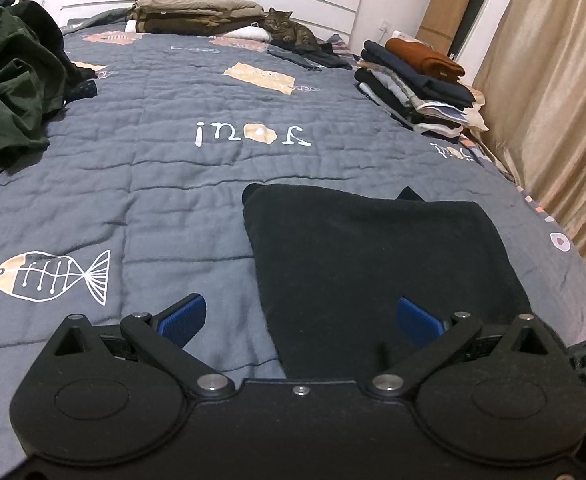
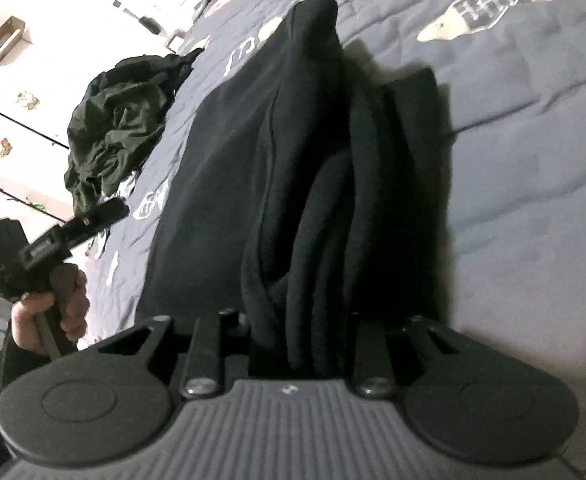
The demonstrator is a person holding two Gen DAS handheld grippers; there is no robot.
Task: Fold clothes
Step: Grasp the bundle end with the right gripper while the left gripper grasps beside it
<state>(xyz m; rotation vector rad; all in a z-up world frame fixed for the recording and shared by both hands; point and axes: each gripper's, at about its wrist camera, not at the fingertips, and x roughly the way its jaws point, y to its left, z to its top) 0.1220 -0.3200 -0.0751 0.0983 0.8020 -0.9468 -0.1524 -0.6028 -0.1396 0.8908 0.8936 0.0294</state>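
Lay folded on the grey quilt (image 1: 165,184), black fleece garment (image 1: 373,264), near its front edge. Gaped wide just above that fleece, left gripper (image 1: 299,320), pinching nothing. Clamped on bunched fleece folds, right gripper (image 2: 301,344). Stretched bare beyond the fleece, broad quilt, up to the folded stack (image 1: 417,88).

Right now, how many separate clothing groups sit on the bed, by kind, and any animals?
Folded stacks: 2, the tan stack by the headboard and the mixed stack at the right edge
Unfolded dark green heap: 1
Black garment being folded: 1
Cat: 1
Total: 5
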